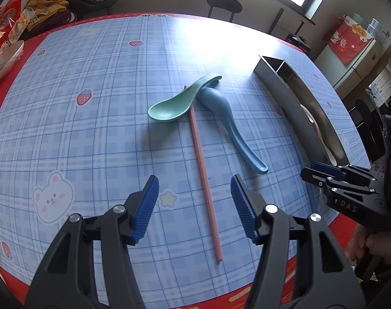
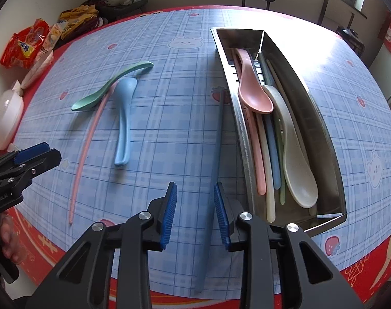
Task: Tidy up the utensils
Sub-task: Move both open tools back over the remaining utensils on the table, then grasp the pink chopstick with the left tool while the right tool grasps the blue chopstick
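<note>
My left gripper (image 1: 195,200) is open and straddles a pink chopstick (image 1: 203,180) lying on the blue checked tablecloth; its pads stand clear of the stick. Beyond it a green spoon (image 1: 169,103) rests across the chopstick's far end and on a blue spoon (image 1: 229,126). My right gripper (image 2: 194,211) is partly closed over a dark blue chopstick (image 2: 217,139), which runs close along the right pad while the left pad stays off it. To the right a steel tray (image 2: 321,118) holds a pink spoon (image 2: 252,87), a cream spoon (image 2: 296,154) and several chopsticks.
Snack bags (image 2: 23,46) and a white lidded container (image 2: 5,113) crowd the table's left edge. A dark stool (image 1: 223,5) stands behind the far edge. The red border of the cloth runs just below both grippers. A hand (image 1: 368,244) grips the right tool's handle.
</note>
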